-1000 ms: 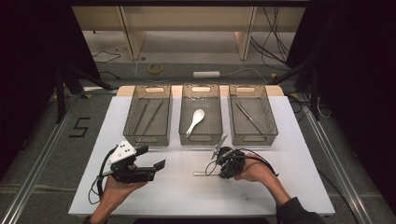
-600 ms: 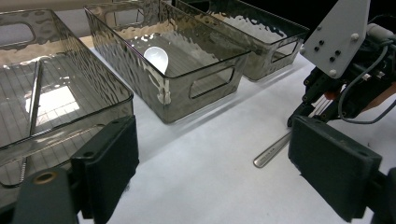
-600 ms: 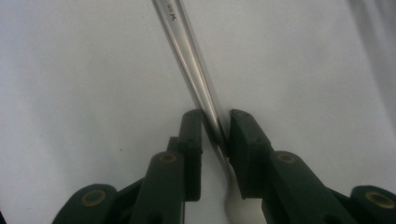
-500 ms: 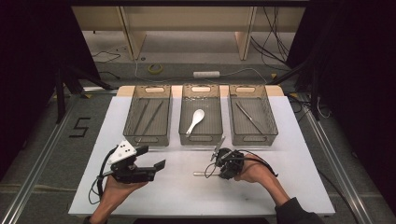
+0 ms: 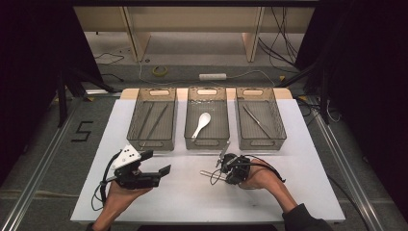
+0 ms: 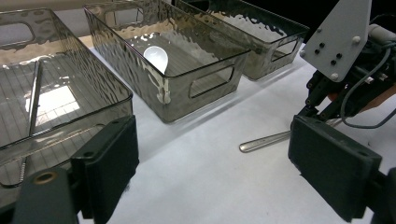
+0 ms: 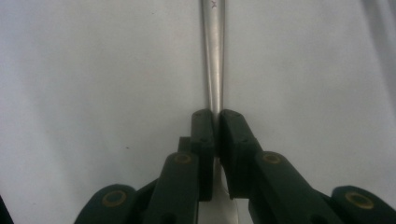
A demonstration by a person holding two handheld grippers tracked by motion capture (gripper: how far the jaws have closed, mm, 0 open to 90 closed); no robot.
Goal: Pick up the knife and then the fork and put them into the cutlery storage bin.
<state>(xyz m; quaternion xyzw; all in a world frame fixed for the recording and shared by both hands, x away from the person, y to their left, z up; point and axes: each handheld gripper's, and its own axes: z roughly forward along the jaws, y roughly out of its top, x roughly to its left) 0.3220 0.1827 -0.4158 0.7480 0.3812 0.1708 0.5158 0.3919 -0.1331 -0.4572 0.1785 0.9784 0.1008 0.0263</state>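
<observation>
Two claws differ: the right claw has just closed on the slim steel utensil handle lying flat on the white counter, likely for sorting into the smoky plastic bins; the left claw waits wide open, empty.

A white rectangular bench stands on a grey carpeted floor, lit from above while both sides of the room fall into darkness behind black drapes. Silver metal rails run along the floor at either side of the bench. A black numeral "5" is marked on the floor at left. Beyond the bench, pale wooden furniture legs rise; a white power strip, a yellow tape roll and loose black cables lie on the floor.
</observation>
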